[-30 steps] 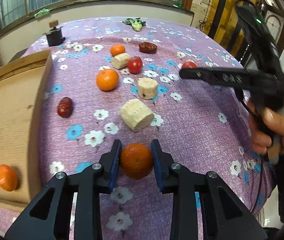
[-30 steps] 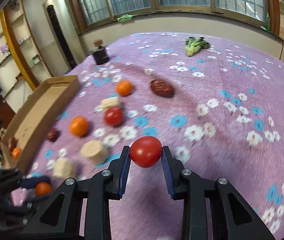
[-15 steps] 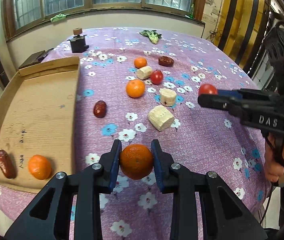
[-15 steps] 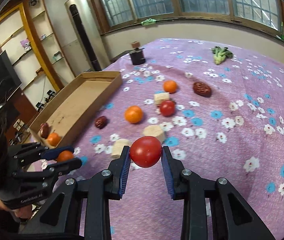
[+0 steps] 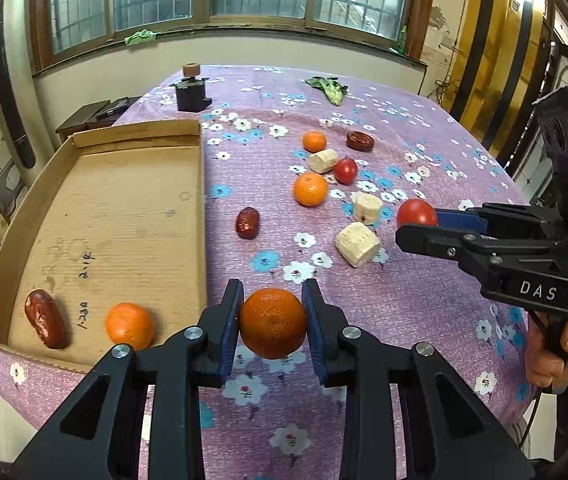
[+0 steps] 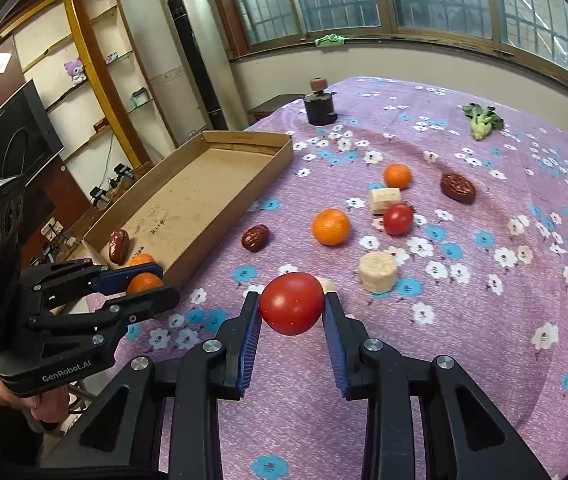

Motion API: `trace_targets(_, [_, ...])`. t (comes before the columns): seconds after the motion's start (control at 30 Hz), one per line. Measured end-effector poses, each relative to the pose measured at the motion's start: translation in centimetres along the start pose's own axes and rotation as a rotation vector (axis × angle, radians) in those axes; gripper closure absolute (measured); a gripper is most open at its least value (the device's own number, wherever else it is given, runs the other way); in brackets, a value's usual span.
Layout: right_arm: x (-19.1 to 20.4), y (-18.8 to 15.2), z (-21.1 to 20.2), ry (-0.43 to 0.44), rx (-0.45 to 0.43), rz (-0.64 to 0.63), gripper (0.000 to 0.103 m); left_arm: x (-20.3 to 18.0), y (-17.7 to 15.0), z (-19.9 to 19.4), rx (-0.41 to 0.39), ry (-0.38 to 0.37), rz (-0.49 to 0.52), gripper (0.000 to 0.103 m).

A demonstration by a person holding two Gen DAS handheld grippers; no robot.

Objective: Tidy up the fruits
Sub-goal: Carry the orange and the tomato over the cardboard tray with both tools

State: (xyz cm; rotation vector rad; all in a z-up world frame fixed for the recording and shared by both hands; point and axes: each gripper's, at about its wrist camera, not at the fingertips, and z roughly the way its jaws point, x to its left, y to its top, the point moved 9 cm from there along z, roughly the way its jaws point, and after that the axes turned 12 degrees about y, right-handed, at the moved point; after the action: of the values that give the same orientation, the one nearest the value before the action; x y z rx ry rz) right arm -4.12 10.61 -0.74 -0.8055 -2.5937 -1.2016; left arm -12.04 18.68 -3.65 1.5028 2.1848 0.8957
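Observation:
My left gripper (image 5: pixel 271 322) is shut on an orange mandarin (image 5: pixel 272 323), held above the purple cloth just right of the cardboard tray's (image 5: pixel 203 216) near corner. My right gripper (image 6: pixel 292 308) is shut on a red tomato (image 6: pixel 291 303) and shows from the side in the left wrist view (image 5: pixel 418 220). Inside the tray lie a red date (image 5: pixel 45 324) and a mandarin (image 5: pixel 129 325). On the cloth remain two mandarins (image 5: pixel 310 189) (image 5: pixel 314 141), a small tomato (image 5: pixel 346 171), and two dates (image 5: pixel 247 223) (image 5: pixel 360 141).
Three pale cork-like cylinders (image 5: pixel 358 244) (image 5: pixel 368 208) (image 5: pixel 323 161) lie among the fruit. A black block with a cork top (image 5: pixel 191 94) and a leafy green (image 5: pixel 330 88) sit at the far end. A hand (image 5: pixel 560 344) grips the right tool's handle. The table edge runs close below.
Both grippers have pulled back and risen with their fruit, swinging left toward the tray. More of the tray and its date and mandarin have come into view.

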Motion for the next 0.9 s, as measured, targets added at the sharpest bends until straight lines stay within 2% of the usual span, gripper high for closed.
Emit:
trace_targets(0.6, [3.1,0.4,2.7,0.044,0.038,-0.046,0.071,4.0,0.0,0.3,-0.001,0.038,-0.056,0.075])
trace_targets(0.9, [5.7,1.4,5.4,0.090,0.064,-0.094,0.071,9.4,1.4,1.2,-0.011,0.110,-0.125,0.075])
